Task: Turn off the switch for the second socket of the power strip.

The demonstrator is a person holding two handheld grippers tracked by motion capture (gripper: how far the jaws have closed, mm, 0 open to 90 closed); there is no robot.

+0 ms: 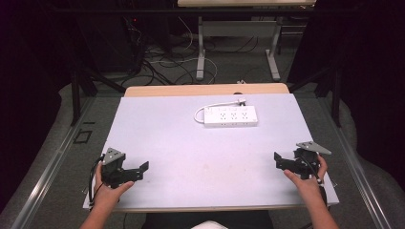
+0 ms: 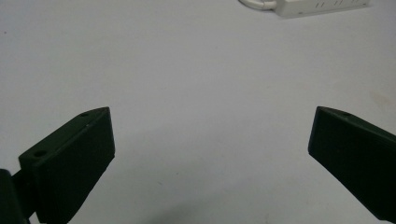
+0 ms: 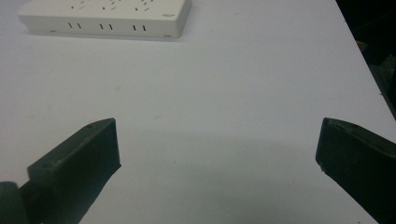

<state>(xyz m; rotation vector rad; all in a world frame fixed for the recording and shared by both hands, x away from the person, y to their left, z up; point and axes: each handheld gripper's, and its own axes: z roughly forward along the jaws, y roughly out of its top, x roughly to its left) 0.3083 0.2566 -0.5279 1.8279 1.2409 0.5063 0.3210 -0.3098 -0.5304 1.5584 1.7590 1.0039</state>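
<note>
A white power strip [image 1: 231,116] lies flat on the far middle of the white table [image 1: 191,152], its cord looped at its left end. It also appears at the top of the left gripper view as the power strip [image 2: 322,6] and at the top left of the right gripper view as the power strip [image 3: 107,16]. My left gripper [image 1: 142,170] rests near the table's front left corner, jaws wide apart and bare. My right gripper [image 1: 277,160] sits near the front right edge, also open with nothing between its jaws. In the gripper views, left gripper [image 2: 210,140] and right gripper [image 3: 217,144] frame bare tabletop.
The table's right edge [image 3: 359,51] runs close beside the right gripper. Beyond the far edge stand desk legs [image 1: 200,52] and tangled cables [image 1: 162,62] on the floor. Dark metal frame posts [image 1: 75,90] flank the table.
</note>
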